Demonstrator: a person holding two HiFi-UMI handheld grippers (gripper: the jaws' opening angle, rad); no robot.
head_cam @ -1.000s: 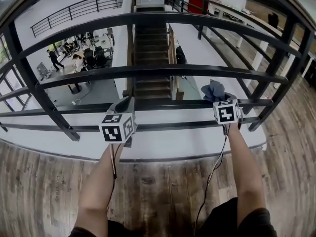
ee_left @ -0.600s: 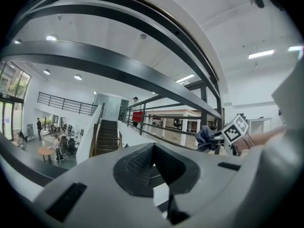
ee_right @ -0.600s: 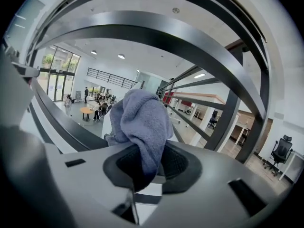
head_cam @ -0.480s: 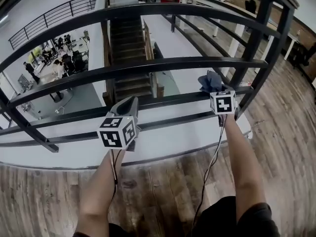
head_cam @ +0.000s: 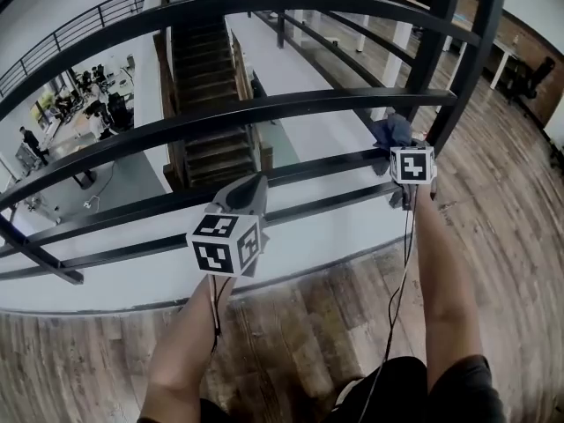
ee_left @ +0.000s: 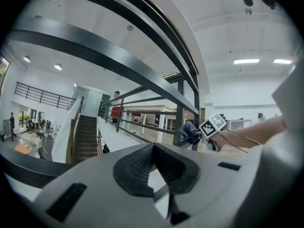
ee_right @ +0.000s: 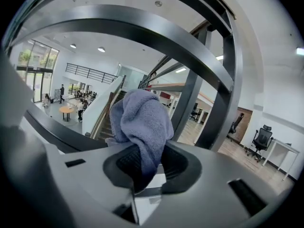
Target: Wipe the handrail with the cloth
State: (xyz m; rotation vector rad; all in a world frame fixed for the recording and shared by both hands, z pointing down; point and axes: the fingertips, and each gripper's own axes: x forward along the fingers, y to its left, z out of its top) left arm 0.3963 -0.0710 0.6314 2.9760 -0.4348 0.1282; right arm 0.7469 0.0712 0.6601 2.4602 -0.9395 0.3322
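The black metal handrail [head_cam: 264, 7] tops a railing of several flat bars held by a post [head_cam: 434, 69]. My right gripper [head_cam: 401, 148] is shut on a blue-grey cloth [head_cam: 392, 132], which sits against a lower bar [head_cam: 326, 164] close to the post. In the right gripper view the cloth [ee_right: 142, 120] bulges up from between the jaws of the right gripper [ee_right: 148, 160], with a bar [ee_right: 142, 32] overhead. My left gripper [head_cam: 251, 186] hovers by the same lower bar further left, shut on nothing [ee_left: 153, 147]. The cloth [ee_left: 189, 132] also shows far off in the left gripper view.
Beyond the railing a staircase [head_cam: 207, 104] drops to a lower floor with desks and people [head_cam: 79, 104]. I stand on wood plank flooring [head_cam: 352, 324]. Office chairs [ee_right: 261, 139] and a table stand off to the right.
My right gripper has carried the cloth rightward along the bar, closer to the post. The left gripper stays near the lower bar, and the head view has swung right.
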